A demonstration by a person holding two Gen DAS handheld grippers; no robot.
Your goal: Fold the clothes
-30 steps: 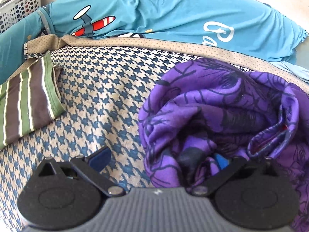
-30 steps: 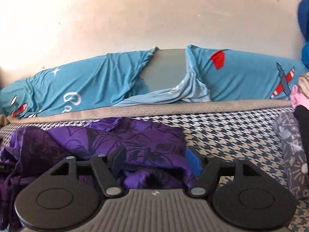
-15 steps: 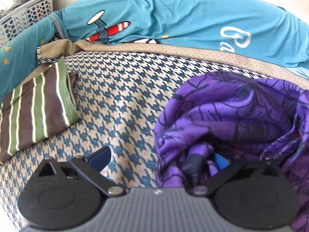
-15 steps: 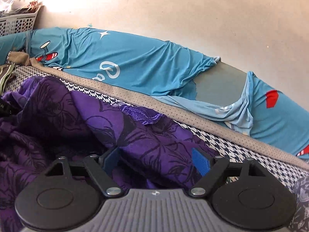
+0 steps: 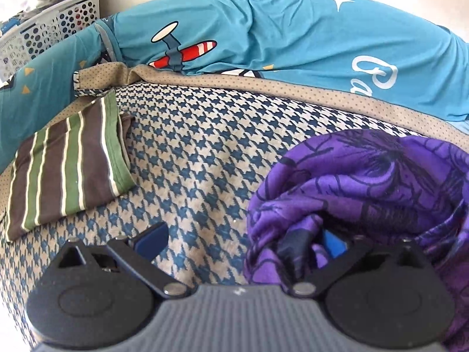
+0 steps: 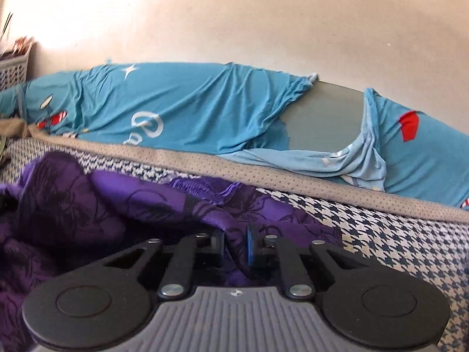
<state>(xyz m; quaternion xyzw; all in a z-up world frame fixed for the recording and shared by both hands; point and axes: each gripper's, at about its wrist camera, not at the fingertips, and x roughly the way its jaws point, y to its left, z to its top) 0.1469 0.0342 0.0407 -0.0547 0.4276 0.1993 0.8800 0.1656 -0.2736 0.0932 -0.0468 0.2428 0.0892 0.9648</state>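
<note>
the right tool point(image 6: 236, 245) has just closed, pinching a fold of the purple cloth point(image 6: 102, 199). the left tool point(image 5: 243, 237) stands wide open, one finger buried in it on the bed point(image 5: 205, 146)

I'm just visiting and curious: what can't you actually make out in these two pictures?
- Purple garment: its type is hidden by bunching, and the left wrist view's right edge crops it.
- Left gripper: purple folds cover its right finger.
- Laundry basket: contents too small, cut off by the corner.
- Striped folded cloth: type unclear.
</note>
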